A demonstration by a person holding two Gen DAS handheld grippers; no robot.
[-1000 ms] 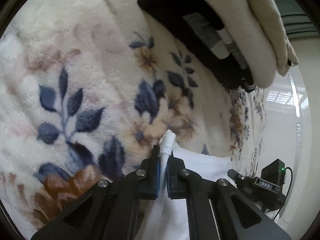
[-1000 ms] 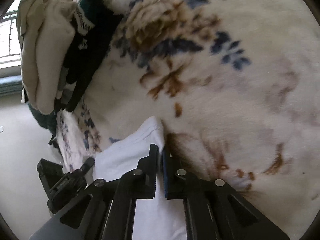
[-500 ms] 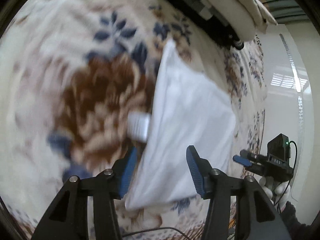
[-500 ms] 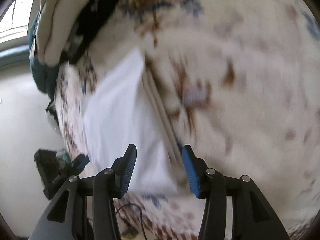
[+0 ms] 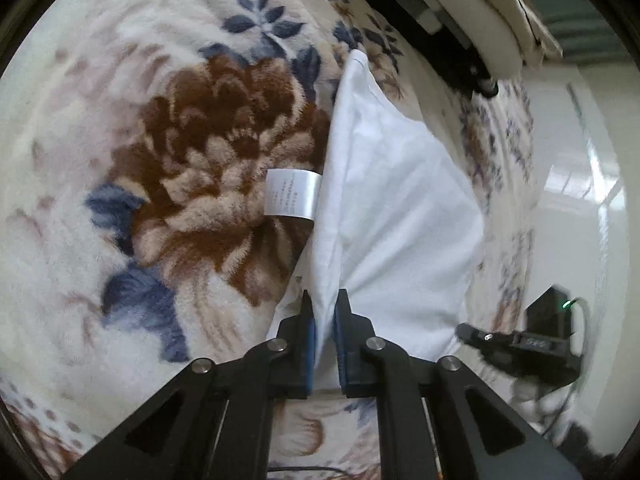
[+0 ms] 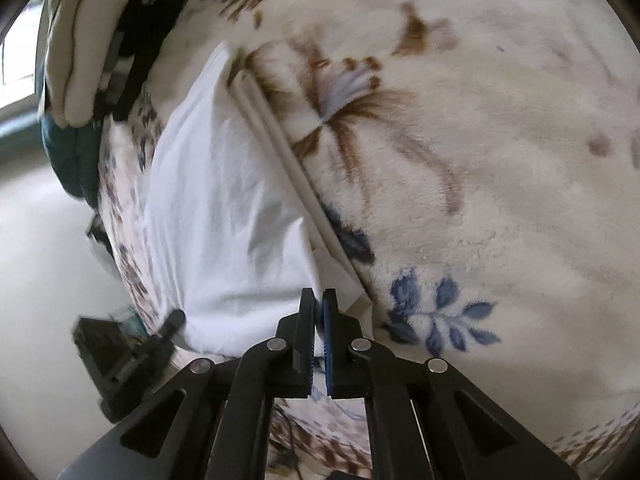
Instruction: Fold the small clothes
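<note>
Cloth [image 5: 396, 216], white and already doubled over, lies on the flowered blanket [image 5: 120, 128], and each gripper has a near corner of it. The left gripper [image 5: 325, 312] is nearly closed, a ridge of fabric pinched up between its jaws; creases fan out from that spot, so the grip looks firm. The right gripper [image 6: 319, 308] is closed almost to touching on the near corner by the thick hem [image 6: 288, 160], though how much fabric sits between its jaws I cannot quite tell. Both holds are at the near edge, which I take to mean that edge is meant to go over toward the far one for another fold. A care label [image 5: 294, 198] sticks out flat on the blanket beside the cloth's left edge; it would want tucking in. Further off, at the blanket's far edge, is a stack [image 6: 76, 56] of folded things, cream over black, likely where this piece ends up.
</note>
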